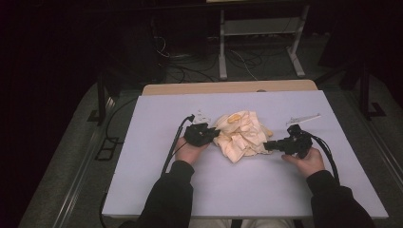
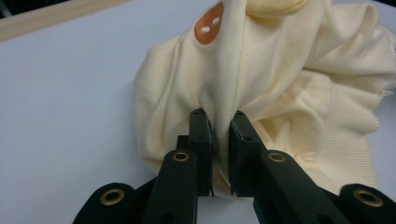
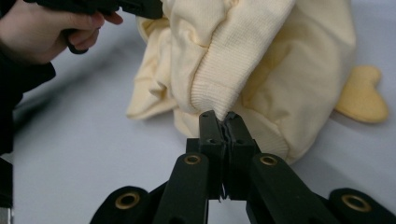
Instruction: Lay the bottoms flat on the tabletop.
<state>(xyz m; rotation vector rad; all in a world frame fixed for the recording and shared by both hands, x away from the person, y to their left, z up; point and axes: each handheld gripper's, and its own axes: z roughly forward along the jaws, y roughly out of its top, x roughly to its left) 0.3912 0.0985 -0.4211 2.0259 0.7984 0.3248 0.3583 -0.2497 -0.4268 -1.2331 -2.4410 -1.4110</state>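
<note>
No readable text, labels or numbers anywhere.

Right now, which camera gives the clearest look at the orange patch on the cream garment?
The left gripper view: the orange patch sits large on the cream garment. The high view shows it as a small spot.

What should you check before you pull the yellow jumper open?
1. Left tool pinching a fold of the yellow jumper: ok.
2. Right tool shut on the ribbed cuff: ok, though it holds just the edge.
3. Tools on opposite sides of the jumper: ok.
4. Bare table around for spreading: ok.
5. Small white pieces far from the jumper: ok, they lie apart.
6. Whether layers are tangled inside the bunch: cannot tell.
</note>
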